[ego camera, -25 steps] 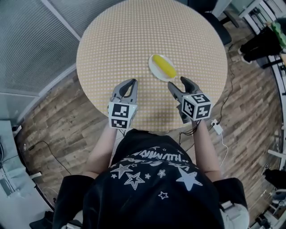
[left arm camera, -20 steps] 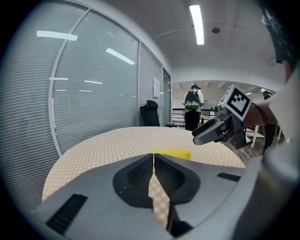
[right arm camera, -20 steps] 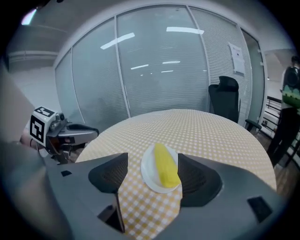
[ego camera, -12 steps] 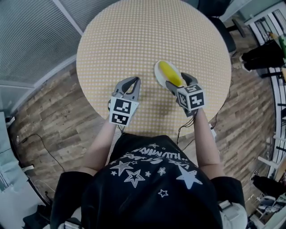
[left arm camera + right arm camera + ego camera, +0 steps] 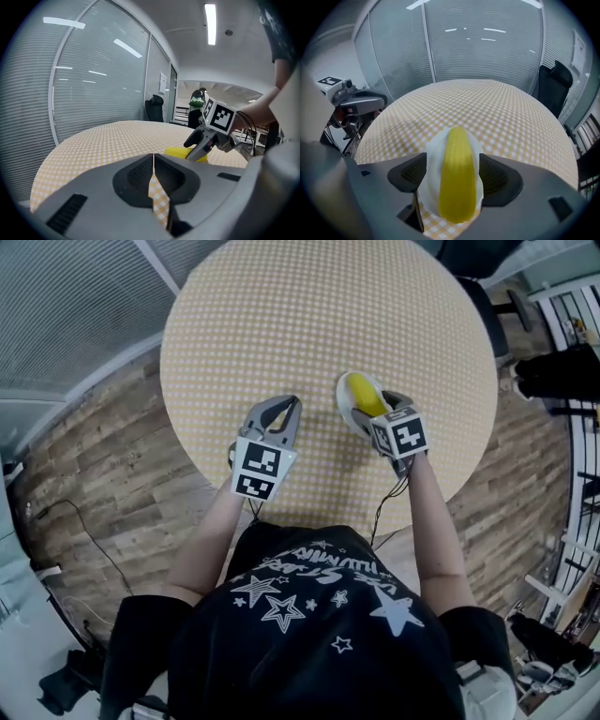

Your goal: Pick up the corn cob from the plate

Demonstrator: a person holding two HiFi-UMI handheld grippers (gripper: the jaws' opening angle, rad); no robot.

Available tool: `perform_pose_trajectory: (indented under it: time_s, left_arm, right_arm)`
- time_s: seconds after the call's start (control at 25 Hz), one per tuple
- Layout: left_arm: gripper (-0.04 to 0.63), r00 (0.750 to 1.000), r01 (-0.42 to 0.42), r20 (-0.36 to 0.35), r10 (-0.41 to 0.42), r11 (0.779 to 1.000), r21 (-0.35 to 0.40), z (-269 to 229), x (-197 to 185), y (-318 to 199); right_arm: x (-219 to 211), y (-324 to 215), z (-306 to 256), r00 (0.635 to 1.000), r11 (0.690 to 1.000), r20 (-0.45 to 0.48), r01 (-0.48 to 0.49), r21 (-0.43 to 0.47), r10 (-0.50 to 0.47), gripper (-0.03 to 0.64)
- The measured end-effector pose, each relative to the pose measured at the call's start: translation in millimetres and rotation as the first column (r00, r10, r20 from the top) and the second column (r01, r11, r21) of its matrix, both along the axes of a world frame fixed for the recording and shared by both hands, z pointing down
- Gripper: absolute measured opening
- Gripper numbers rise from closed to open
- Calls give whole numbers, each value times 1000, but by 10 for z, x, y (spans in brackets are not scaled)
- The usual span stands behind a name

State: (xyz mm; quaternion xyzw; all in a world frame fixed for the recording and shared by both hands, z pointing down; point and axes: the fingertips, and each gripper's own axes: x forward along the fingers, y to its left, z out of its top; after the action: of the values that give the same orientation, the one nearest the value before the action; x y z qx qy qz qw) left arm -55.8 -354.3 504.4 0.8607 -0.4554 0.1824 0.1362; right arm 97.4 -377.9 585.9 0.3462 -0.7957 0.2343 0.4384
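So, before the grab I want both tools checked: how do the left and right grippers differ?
The left gripper has jaws together, empty; the right gripper has jaws wide, having just been opening, with the corn cob and its plate between them. The left gripper is over the table, the right gripper over the plate. Both carry a marker cube.

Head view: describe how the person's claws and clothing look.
The left claw and right claw are grey with dark ribbed pads; each carries a white cube with black square markers. A thin cable trails from the right one. The T-shirt is black with white stars.
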Motion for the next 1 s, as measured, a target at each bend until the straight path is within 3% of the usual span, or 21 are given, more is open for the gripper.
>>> perform_pose_trajectory:
  time_s: [0.28, 0.84, 1.0]
  left_arm:
    - [15, 1000, -3, -14, 2, 1000, -29, 96, -10, -76]
    - [14, 1000, 4, -13, -5, 999, -52, 178, -47, -31]
    - [14, 1000, 8, -11, -9, 999, -52, 185, -29, -19]
  right_arm:
    - [-27, -87, 172, 999, 997, -47, 6, -82, -9, 319]
    - [-46, -57, 311, 974, 995, -219, 29, -96, -49, 316]
    - [-64, -70, 314, 979, 991, -198, 25, -133, -52, 281]
